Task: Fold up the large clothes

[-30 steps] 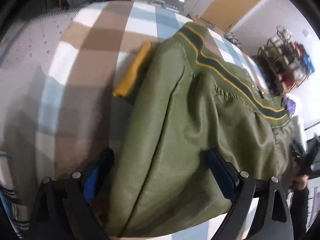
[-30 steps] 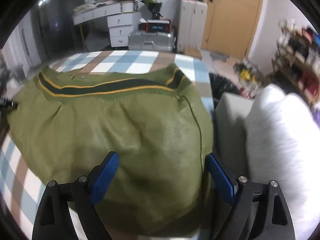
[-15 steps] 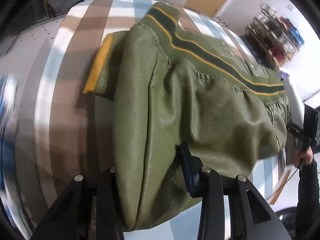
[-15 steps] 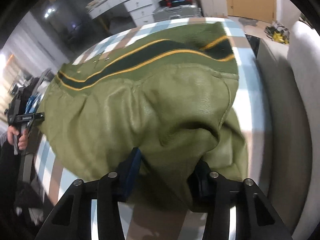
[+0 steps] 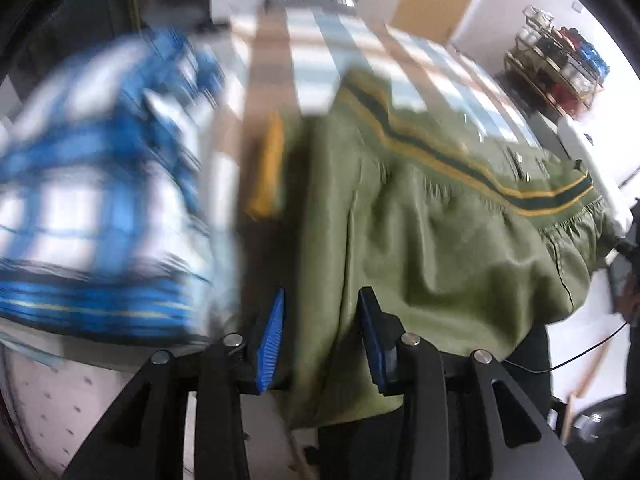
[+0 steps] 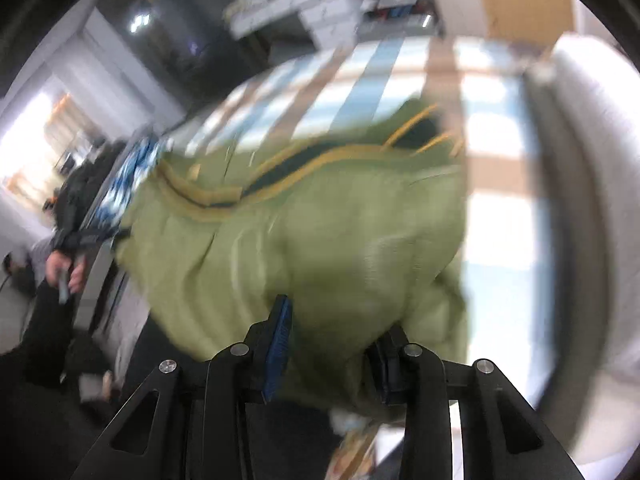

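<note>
1. Olive-green leather-look jacket with dark green and yellow striped rib band (image 5: 440, 240): it lies on the checked blue, white and brown cloth surface (image 5: 312, 40) ahead of both your tools, its near edge gathered up and reaching back to the fingers. In your right wrist view the same jacket (image 6: 320, 240) fills the space straight ahead of the fingers, striped band on the far side; this view is blurred.

2. Your left gripper (image 5: 320, 332): blue-padded fingers (image 5: 272, 340) drawn in close, with a fold of the jacket's near edge passing between them and hanging below; they have hold of it.

3. Your right gripper (image 6: 332, 352): fingers (image 6: 278, 344) narrowed around a bunched fold of the jacket's near edge, the right-hand pad largely covered by the cloth.

4. Yellow cuff or lining piece (image 5: 268, 176): ahead of your left fingers and a little to the left, just beside the jacket body.

5. Blue and white patterned fabric (image 5: 100, 200): far left of your left fingers, heavily blurred.

6. White cushion (image 6: 592, 200): right of your right fingers, past the edge of the checked cloth.

7. Wire rack of small items (image 5: 560, 64): far ahead and right of your left fingers.
</note>
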